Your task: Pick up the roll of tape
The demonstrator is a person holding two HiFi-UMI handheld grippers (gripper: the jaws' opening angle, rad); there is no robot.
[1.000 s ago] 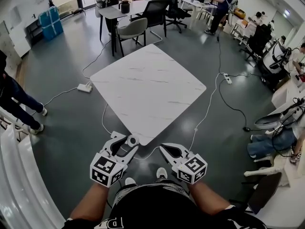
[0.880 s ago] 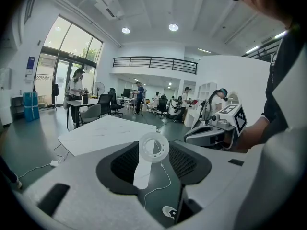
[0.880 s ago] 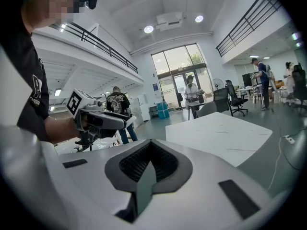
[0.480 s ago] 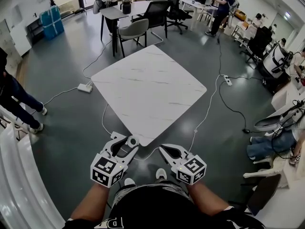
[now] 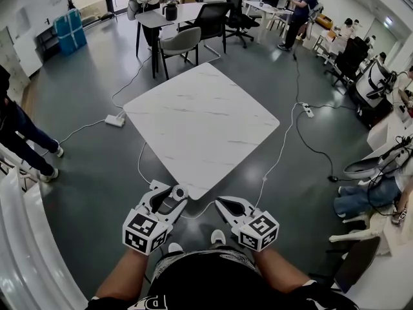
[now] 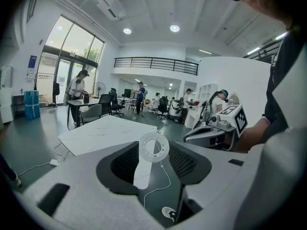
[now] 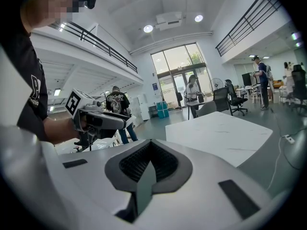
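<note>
One tape roll (image 6: 143, 150) in left tongs (image 5: 174, 194), table (image 5: 200, 121) beyond.

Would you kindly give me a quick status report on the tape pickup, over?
Left hand-held gripper shut on roll of tape, near the white table corner. Right hand-held gripper shut, empty. Nothing in the way.

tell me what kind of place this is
Probably an open-plan office or lab: desks with office chairs, people at workstations, a railed mezzanine, and a power strip cabled across the floor.
</note>
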